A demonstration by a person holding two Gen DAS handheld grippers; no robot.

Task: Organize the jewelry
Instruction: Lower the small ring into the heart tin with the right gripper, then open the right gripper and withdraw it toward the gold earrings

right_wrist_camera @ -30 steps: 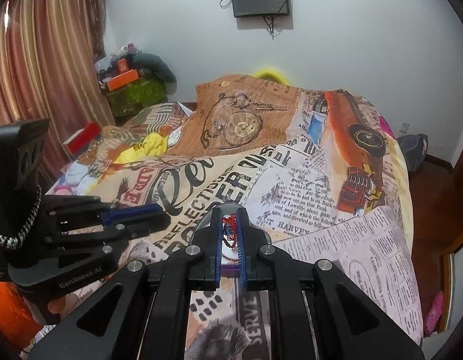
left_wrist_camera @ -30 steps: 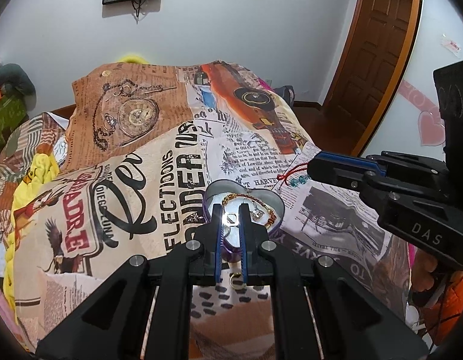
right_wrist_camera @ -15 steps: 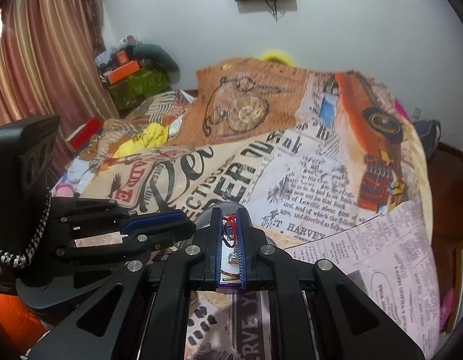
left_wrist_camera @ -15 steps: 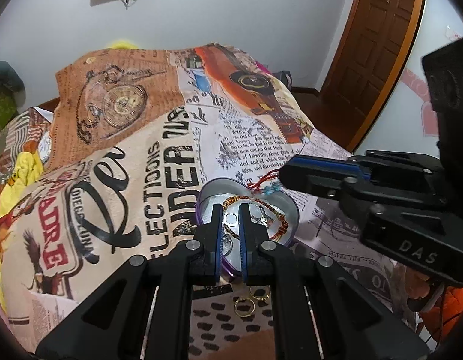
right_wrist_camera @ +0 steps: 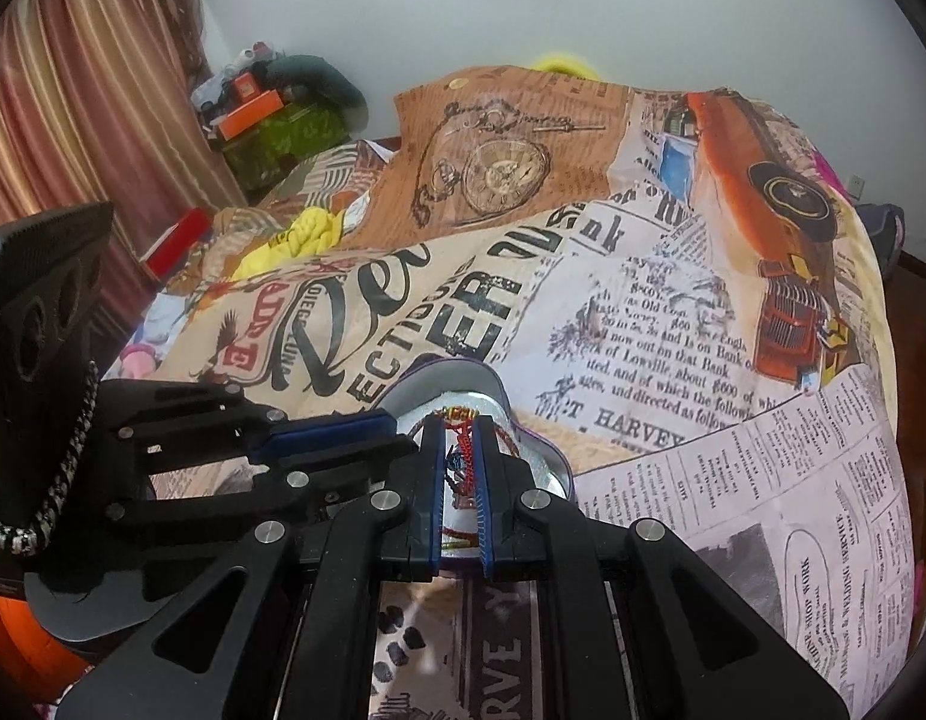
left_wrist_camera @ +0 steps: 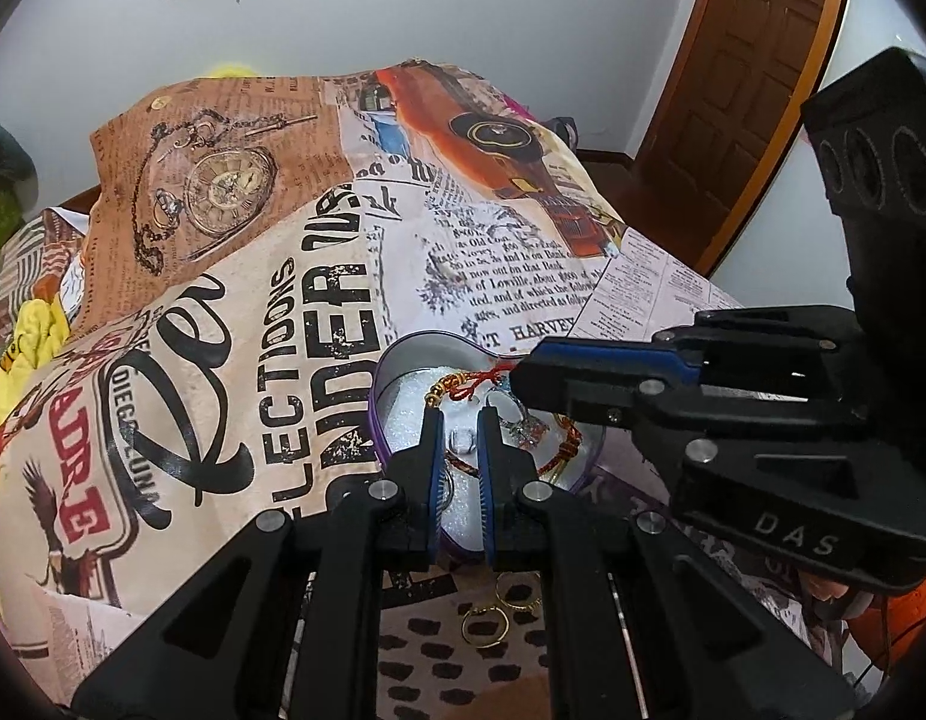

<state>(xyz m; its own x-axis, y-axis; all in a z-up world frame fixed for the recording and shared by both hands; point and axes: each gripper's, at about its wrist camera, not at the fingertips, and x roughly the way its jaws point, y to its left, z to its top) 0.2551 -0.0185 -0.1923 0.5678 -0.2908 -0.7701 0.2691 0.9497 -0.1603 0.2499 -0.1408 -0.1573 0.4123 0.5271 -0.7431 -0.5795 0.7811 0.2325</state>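
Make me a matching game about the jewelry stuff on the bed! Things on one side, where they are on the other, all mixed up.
Things:
1. gold rings
2. red string bracelet
3. heart-shaped tin
4. clear stone ring

Places:
A. between the right gripper's fingers
B. on the bedspread, holding jewelry
C. between the left gripper's fingers, over the tin
D. loose on the bedspread, outside the tin, nearest the camera

Pairs: 1-D, 2-A, 3-B, 4-C
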